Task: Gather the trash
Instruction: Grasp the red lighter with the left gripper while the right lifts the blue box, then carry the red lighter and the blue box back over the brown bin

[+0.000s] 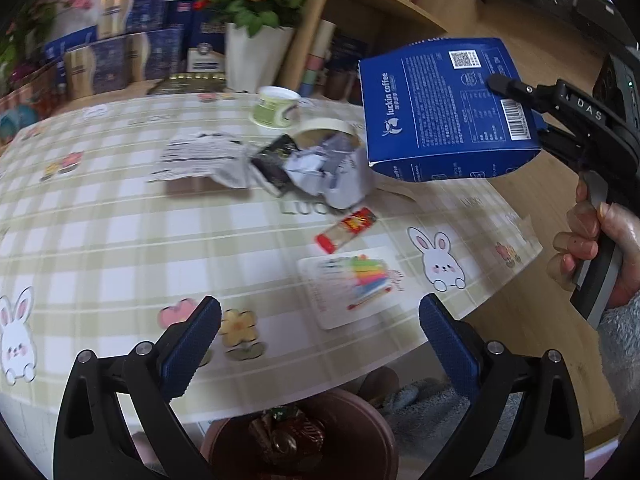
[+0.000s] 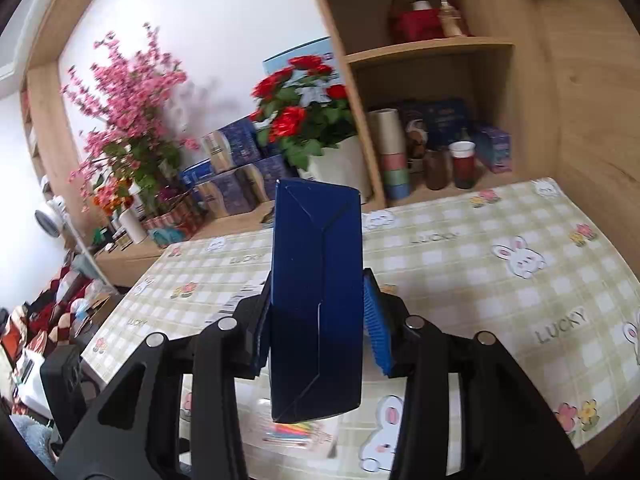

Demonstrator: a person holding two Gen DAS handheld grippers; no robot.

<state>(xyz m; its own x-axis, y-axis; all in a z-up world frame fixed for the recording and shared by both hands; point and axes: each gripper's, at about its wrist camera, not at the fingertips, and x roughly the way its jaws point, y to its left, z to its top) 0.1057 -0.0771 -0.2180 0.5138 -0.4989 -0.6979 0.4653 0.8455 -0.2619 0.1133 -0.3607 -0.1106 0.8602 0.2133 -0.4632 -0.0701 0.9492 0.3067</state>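
My right gripper (image 2: 316,320) is shut on a blue Luckin coffee box (image 2: 316,292) and holds it up above the checked tablecloth (image 2: 460,264). In the left wrist view the box (image 1: 444,108) hangs in the air at the upper right, clamped by the right gripper's black fingers (image 1: 516,90). My left gripper (image 1: 320,320) is open and empty, over the near table edge. Trash on the table: crumpled white paper (image 1: 200,156), a black wrapper (image 1: 276,164), a crumpled grey-white bag (image 1: 336,168), a red snack packet (image 1: 346,228). A brown bin (image 1: 304,436) holding wrappers stands below the table edge.
A green-and-white paper cup (image 1: 276,106), a tape roll (image 1: 324,130) and a card of coloured tabs (image 1: 352,284) lie on the table. A white pot of red roses (image 1: 256,52) and blue boxes (image 1: 120,60) stand behind. Wooden shelves (image 2: 432,48) rise at the right.
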